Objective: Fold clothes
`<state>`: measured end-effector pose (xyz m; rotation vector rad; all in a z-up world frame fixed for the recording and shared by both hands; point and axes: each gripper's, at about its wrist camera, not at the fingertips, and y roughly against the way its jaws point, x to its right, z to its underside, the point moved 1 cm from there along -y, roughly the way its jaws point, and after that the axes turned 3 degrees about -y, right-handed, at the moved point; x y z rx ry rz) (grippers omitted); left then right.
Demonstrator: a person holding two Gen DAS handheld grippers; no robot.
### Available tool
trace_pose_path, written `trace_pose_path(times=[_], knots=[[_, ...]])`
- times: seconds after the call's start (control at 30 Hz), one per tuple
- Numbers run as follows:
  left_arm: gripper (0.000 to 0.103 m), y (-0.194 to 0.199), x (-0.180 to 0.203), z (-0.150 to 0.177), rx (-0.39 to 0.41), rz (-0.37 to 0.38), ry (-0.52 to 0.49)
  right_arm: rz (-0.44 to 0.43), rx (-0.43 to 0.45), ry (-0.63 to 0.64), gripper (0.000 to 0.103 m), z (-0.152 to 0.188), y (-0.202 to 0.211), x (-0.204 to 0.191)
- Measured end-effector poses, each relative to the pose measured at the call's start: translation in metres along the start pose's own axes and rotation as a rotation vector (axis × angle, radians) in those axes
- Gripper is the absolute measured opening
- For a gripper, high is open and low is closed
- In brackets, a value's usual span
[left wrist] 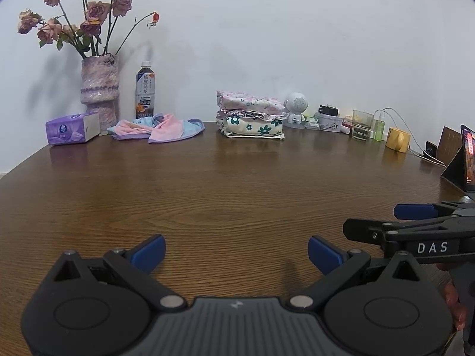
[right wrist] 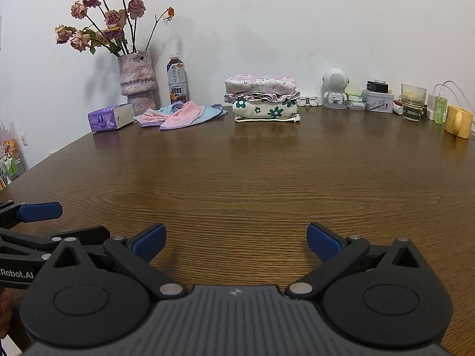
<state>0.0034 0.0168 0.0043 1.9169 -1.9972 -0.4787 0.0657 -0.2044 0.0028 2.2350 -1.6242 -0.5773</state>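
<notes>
Both pairs of blue fingers are spread wide, holding nothing: the left gripper and right gripper hover side by side over the wooden table. Far back by the wall sits a stack of folded clothes; left of it, what looks like an unfolded pink-and-blue garment lies crumpled.

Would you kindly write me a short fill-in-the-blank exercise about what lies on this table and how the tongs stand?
1. Both the left tongs and the right tongs stand ____, holding nothing.
2. The crumpled pink and blue cloth lies between the purple tissue box and the stack of ____ clothes.
3. The tea bottle stands just right of the vase holding dried ____.

Missing words: open; folded; roses
</notes>
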Motion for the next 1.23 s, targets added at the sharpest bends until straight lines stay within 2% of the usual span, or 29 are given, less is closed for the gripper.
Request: trace_pose_path(times=[1.23], knots=[[0.102, -0.0008, 0.0006, -0.0005, 0.003, 0.005, -0.008, -0.001, -0.001, -0.007, 0.103, 0.0012, -0.0001, -0.0019]])
